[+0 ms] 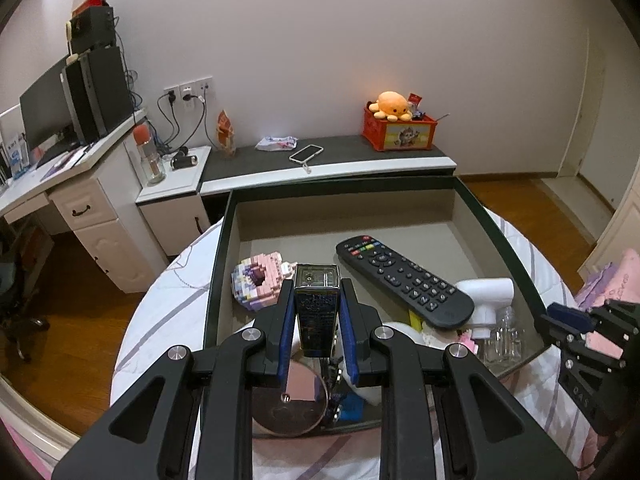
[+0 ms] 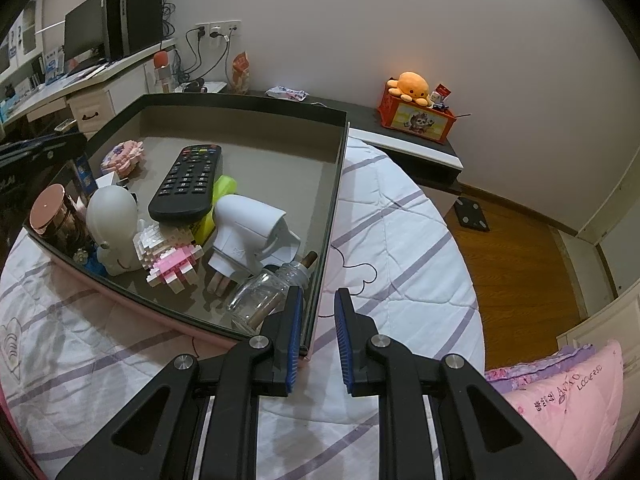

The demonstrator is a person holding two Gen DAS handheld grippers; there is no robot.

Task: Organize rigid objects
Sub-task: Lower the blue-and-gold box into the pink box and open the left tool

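Your left gripper (image 1: 317, 300) is clamped on a dark blue rectangular box (image 1: 316, 312), blue pads pressed to both its sides, held upright over the near-left part of the tray (image 1: 516, 240). Just below the box sits a jar with a rose-gold round lid (image 1: 289, 398), touching the near wall. Far-left of the box lies a pink-and-purple brick model (image 1: 258, 282), flat on the tray floor. Right of the box, a black remote control (image 1: 404, 280) lies diagonally, its near end resting on a white hair dryer (image 1: 490, 300) and a yellow-green item partly hidden under it. Near the tray's near-right corner lies a clear glass bottle (image 2: 266, 294) on its side, stopper end pointing far-right, just beside a pink-and-white brick figure (image 2: 172, 260) and a white egg-shaped figurine (image 2: 112, 220). Your right gripper (image 2: 317, 308) hangs over the striped quilt (image 2: 400, 248) just outside the tray's near-right corner, fingers narrow with a slim gap, nothing between them. The tray rests on the quilt.
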